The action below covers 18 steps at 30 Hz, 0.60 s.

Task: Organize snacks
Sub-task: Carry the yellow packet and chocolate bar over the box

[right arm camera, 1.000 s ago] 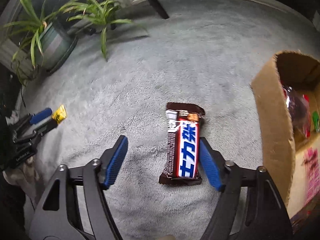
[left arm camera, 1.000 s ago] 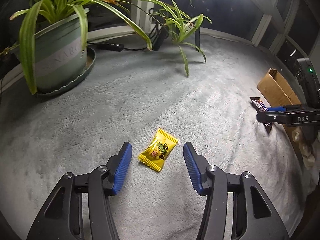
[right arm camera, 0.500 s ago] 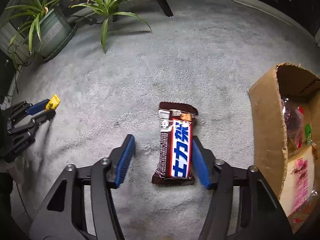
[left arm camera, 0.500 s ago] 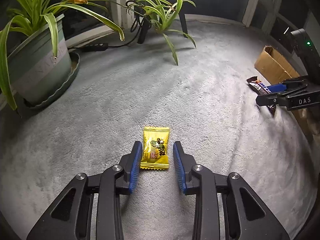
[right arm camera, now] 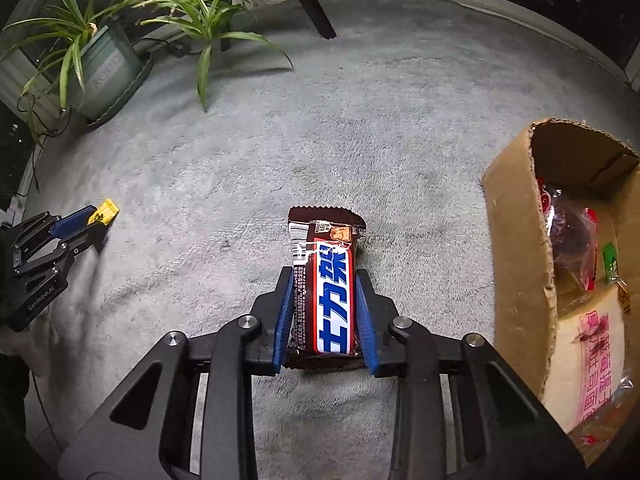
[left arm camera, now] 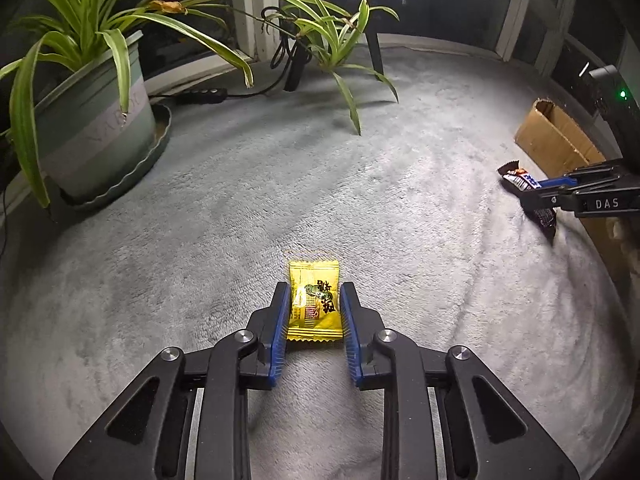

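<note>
Left gripper (left arm camera: 314,304) is angled steeply down toward the surface, and its blue pads (left arm camera: 280,320) are pressed flat against both sides of a small yellow packet. Right gripper (right arm camera: 324,304) is likewise pitched steeply down. Its jaws are closing, with a chocolate bar between them and both pads (right arm camera: 366,316) met against the wrapper edges. In each wrist view the other gripper is seen at the frame edge, low over the surface.

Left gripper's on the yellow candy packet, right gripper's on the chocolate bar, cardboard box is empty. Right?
Not quite: the cardboard box already holds snack packets, as the right wrist view shows. The left gripper is on the yellow candy packet; the right gripper is closing around the chocolate bar.
</note>
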Motion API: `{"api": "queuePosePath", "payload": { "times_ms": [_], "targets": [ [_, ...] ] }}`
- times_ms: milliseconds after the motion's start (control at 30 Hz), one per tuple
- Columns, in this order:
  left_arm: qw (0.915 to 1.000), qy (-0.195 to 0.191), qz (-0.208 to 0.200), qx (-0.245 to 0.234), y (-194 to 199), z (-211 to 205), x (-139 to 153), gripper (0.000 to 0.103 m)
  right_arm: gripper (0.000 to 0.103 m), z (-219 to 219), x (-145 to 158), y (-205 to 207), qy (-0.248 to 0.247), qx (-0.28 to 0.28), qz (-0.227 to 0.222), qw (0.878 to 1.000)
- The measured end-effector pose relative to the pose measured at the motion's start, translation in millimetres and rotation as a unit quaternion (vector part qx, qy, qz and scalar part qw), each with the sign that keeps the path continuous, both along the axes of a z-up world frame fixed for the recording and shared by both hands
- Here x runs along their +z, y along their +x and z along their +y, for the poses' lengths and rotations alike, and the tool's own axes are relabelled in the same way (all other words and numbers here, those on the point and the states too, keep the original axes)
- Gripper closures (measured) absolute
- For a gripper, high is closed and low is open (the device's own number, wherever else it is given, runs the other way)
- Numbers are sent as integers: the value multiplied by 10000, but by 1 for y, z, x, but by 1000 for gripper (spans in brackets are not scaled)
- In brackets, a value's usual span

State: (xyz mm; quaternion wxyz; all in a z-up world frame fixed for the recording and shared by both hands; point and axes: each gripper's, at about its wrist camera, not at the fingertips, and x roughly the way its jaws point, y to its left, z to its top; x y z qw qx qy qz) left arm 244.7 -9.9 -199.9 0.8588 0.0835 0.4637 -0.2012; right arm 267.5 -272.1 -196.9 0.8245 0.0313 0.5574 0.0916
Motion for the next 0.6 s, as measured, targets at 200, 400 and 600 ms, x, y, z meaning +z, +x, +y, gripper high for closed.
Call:
{"api": "queuePosePath", "payload": {
  "times_ms": [200, 400, 600],
  "targets": [
    [9999, -87, -125, 31, -11, -2, 18, 80, 73, -2, 19, -19, 63, 158, -227, 9996],
    [9994, -186, -295, -48, -28, -15, 40, 80, 73, -4, 46, -38, 134, 280, -531, 9981],
    [9984, -258, -472, -155, -43, -38, 64, 80, 73, -24, 71, -58, 245, 275, -785, 9962]
  ]
}}
